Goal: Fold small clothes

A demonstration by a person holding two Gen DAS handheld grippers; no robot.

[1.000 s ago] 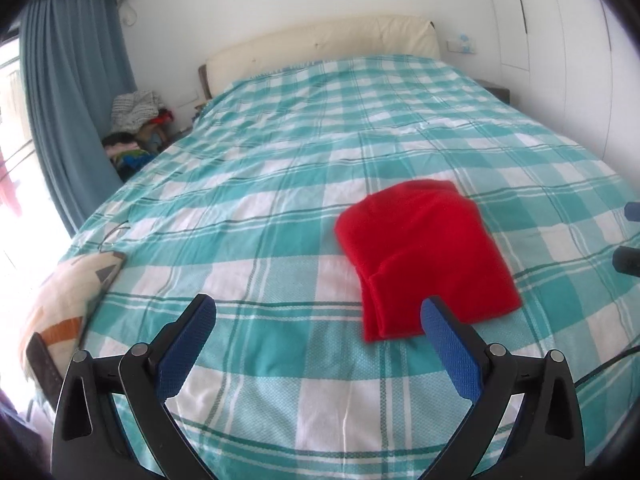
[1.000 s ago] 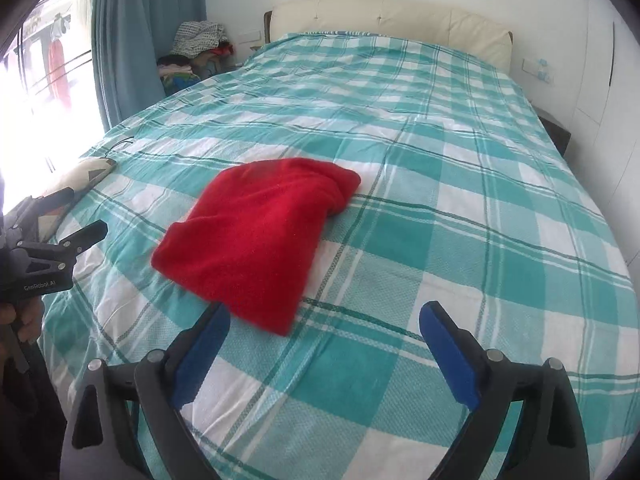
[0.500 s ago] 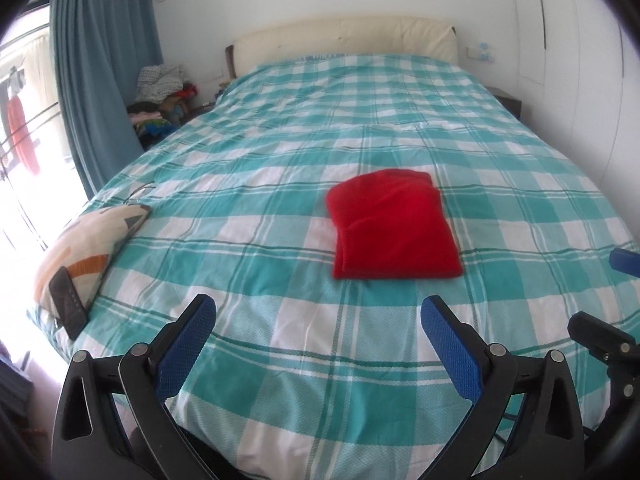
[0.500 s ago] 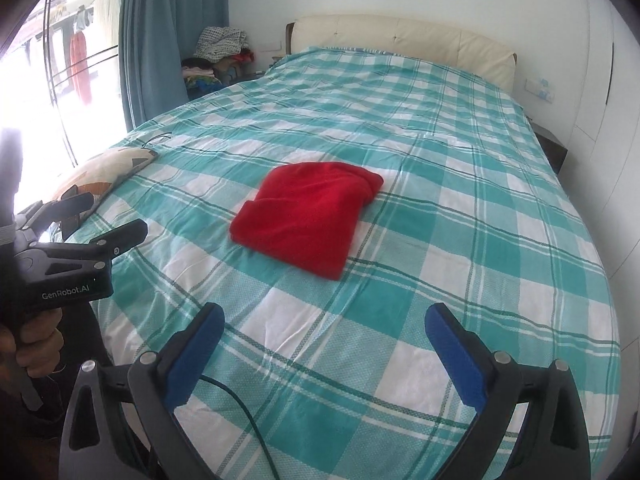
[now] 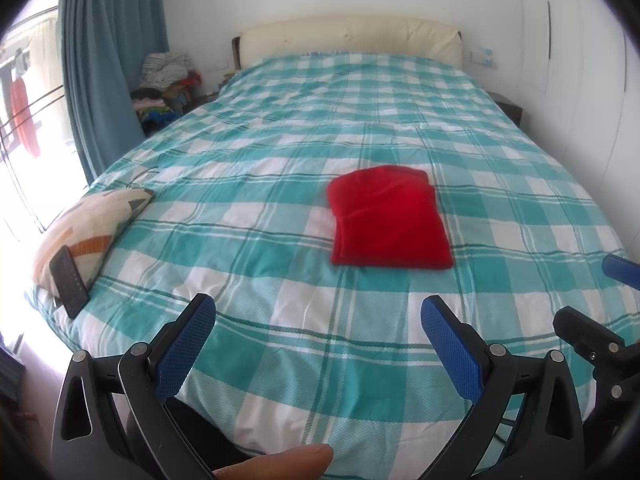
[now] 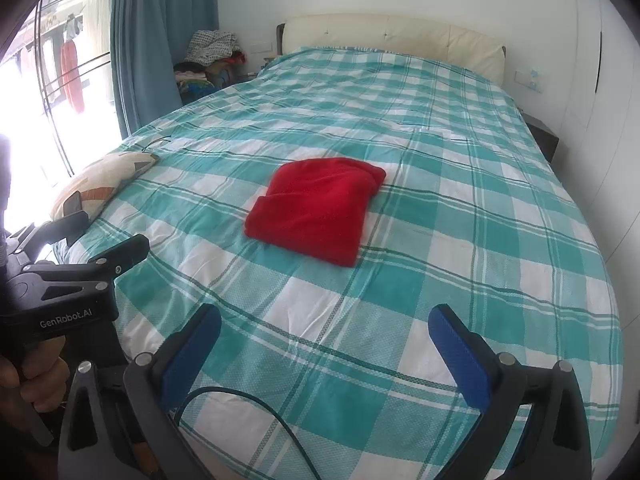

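A red garment (image 5: 390, 218) lies folded into a flat rectangle on the teal checked bed cover (image 5: 280, 168); the right wrist view shows the red garment (image 6: 318, 208) mid-bed too. My left gripper (image 5: 318, 322) hangs open over the bed's near edge, well short of the garment, nothing between its blue pads. My right gripper (image 6: 326, 334) is open as well, back from the cloth at the foot of the bed. The left gripper (image 6: 80, 248) also appears at the left of the right wrist view, held by a hand (image 6: 36, 384).
A patterned pillow (image 5: 90, 224) with a dark phone (image 5: 68, 282) leaning on it lies at the bed's left edge. A pile of clothes (image 5: 166, 84) sits by the blue curtain (image 5: 108, 60). A cream headboard (image 5: 348, 38) and white wardrobes (image 5: 580, 60) bound the bed. A black cable (image 6: 256, 416) runs below my right gripper.
Both grippers have pulled back from the folded red garment toward the foot of the bed and stayed open. The garment lies still and looks smaller and farther off.
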